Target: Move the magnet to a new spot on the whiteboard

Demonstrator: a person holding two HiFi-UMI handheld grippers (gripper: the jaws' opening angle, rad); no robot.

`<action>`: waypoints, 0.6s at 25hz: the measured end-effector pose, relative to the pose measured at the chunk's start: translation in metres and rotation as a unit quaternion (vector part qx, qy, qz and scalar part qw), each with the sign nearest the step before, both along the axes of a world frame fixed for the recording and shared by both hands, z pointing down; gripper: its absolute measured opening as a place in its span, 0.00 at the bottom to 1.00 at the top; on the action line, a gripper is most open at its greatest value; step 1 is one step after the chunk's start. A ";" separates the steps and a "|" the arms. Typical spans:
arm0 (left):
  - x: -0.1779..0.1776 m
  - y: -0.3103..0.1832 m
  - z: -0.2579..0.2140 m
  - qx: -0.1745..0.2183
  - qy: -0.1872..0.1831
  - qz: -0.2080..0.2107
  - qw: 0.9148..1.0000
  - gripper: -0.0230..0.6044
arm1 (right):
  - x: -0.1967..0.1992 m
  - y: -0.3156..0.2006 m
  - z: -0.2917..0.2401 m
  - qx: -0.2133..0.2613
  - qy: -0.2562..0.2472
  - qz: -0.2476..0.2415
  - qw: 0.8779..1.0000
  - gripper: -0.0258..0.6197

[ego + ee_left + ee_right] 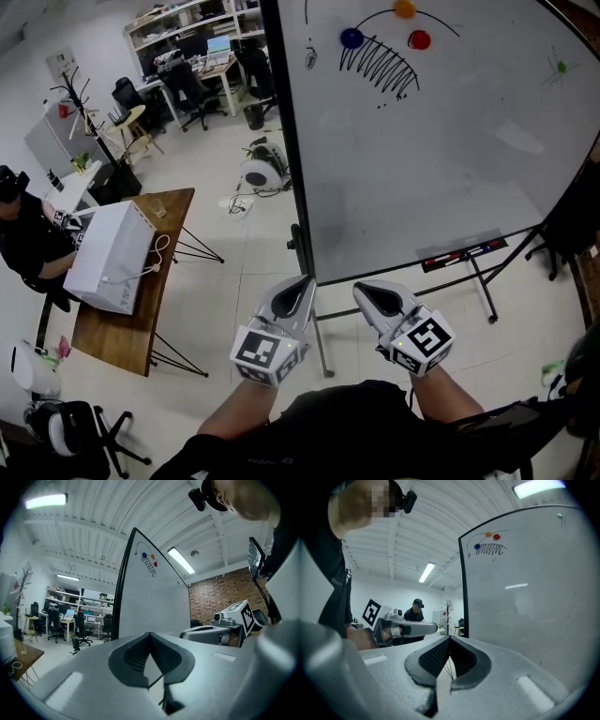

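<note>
Magnets sit near the whiteboard's (pixel 450 159) top, blue magnet (pixel 352 37), orange magnet (pixel 404 9) and red magnet (pixel 419 39) around a black scribble (pixel 378 67), while left gripper (pixel 298 281) and right gripper (pixel 370 289) hang below the whiteboard, jaws fully closed, gripping nothing.

We see the whiteboard (pixel 450 141) cut off at the top edge, which clips the orange magnet (pixel 404 8); the green mark (pixel 562 67) is too small to identify.
</note>
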State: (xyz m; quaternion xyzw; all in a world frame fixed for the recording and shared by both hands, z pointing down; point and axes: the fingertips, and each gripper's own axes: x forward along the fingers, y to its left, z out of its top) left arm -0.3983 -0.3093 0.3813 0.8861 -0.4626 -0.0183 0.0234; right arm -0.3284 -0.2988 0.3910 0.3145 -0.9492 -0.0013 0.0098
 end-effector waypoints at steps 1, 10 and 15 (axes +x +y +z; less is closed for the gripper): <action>-0.003 -0.002 0.000 0.001 -0.001 0.004 1.000 0.06 | -0.002 -0.003 -0.003 0.009 0.002 0.007 1.000 0.04; -0.010 -0.026 -0.008 0.000 -0.013 0.010 1.000 0.06 | 0.001 -0.042 -0.096 0.082 -0.002 0.019 0.996 0.04; -0.004 -0.038 -0.012 -0.007 -0.016 0.004 1.000 0.06 | 0.009 -0.063 -0.197 0.191 0.030 0.030 0.981 0.13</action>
